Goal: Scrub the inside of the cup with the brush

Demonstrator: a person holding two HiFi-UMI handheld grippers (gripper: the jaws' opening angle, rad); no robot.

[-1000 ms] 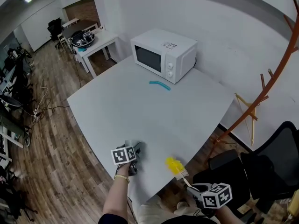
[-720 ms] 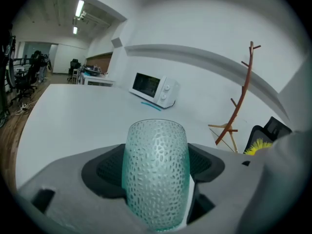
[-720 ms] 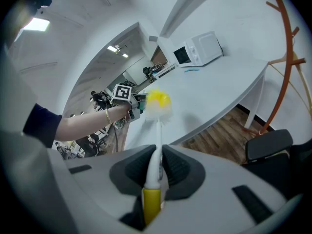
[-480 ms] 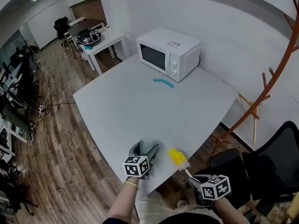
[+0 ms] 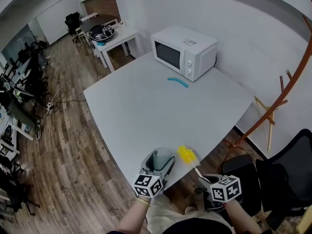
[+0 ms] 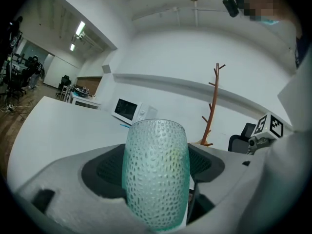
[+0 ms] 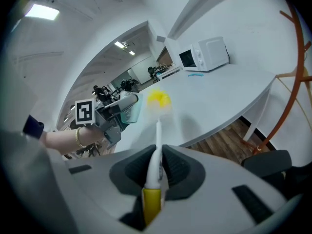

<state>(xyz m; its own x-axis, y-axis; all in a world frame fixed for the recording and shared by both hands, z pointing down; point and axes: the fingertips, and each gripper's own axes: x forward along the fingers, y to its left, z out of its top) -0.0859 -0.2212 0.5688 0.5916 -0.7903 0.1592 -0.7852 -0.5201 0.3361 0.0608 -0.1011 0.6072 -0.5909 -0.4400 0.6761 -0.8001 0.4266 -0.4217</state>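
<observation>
A dimpled pale-green glass cup (image 5: 161, 158) (image 6: 156, 172) (image 7: 130, 108) is held upright between the jaws of my left gripper (image 5: 159, 165) (image 6: 157, 179), just above the white table's near edge. My right gripper (image 5: 207, 181) (image 7: 157, 167) is shut on the white and yellow handle of a brush (image 7: 156, 152). The brush's fuzzy yellow head (image 5: 186, 154) (image 7: 159, 99) hangs a little to the right of the cup, outside it. The two grippers sit side by side close to the person's body.
A white microwave (image 5: 184, 51) stands at the far side of the table (image 5: 146, 106), with a small teal object (image 5: 178, 82) lying in front of it. A brown coat stand (image 5: 287, 96) and a black chair (image 5: 287, 179) are to the right. Wooden floor lies to the left.
The left gripper has lifted the cup and brought it rightward toward the brush. The brush head has stayed near the table's front edge, and the two now sit closer together.
</observation>
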